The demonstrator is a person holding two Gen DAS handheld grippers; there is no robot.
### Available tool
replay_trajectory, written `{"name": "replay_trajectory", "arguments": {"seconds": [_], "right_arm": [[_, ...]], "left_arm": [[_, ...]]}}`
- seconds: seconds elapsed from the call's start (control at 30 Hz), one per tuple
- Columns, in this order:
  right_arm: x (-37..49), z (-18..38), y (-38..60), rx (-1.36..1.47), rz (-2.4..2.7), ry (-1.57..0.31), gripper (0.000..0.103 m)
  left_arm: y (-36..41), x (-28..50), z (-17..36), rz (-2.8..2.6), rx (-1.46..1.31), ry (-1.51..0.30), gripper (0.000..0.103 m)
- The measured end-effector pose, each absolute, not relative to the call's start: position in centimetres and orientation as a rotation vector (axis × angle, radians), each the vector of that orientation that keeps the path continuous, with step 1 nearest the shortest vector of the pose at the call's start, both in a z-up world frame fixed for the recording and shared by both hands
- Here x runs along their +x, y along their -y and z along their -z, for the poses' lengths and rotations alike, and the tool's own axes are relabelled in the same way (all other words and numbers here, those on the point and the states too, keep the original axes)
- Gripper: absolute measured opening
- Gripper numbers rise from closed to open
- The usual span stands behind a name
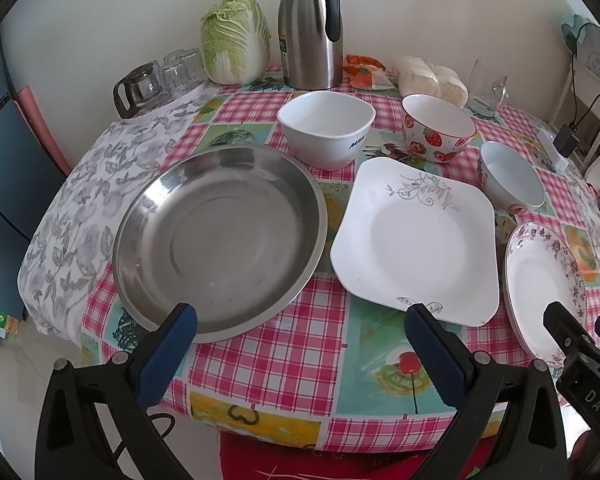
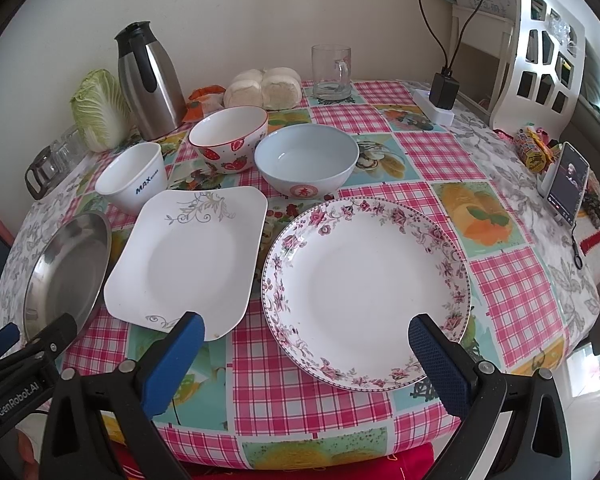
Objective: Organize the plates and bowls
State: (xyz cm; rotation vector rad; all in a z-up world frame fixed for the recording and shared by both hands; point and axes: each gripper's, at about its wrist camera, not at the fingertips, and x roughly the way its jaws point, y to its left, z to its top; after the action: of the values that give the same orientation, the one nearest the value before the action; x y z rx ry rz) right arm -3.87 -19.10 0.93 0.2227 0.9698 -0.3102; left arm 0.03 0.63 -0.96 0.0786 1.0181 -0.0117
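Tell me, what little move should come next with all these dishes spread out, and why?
Probably ease the right claw forward onto the near rim of the floral plate. Both claws hang open and empty at the table's near edge, and that plate lies directly between the right claw's fingers. From there it could be stacked on the square plate beside it. The three bowls sit farther back, unstacked.

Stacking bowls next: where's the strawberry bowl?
The strawberry bowl sits mid-table in the back row, between the white bowl and the pale blue bowl.
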Motion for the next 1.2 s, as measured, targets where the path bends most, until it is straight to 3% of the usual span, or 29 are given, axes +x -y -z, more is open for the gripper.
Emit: {"name": "replay_trajectory", "arguments": {"seconds": [1.2], "right_arm": [[-3.81,-0.79,18.98,0.222,0.311,-0.975,0.103]], "left_arm": [[-0.70,0.20,1.21,0.006,0.077,-1.038,0.103]]}}
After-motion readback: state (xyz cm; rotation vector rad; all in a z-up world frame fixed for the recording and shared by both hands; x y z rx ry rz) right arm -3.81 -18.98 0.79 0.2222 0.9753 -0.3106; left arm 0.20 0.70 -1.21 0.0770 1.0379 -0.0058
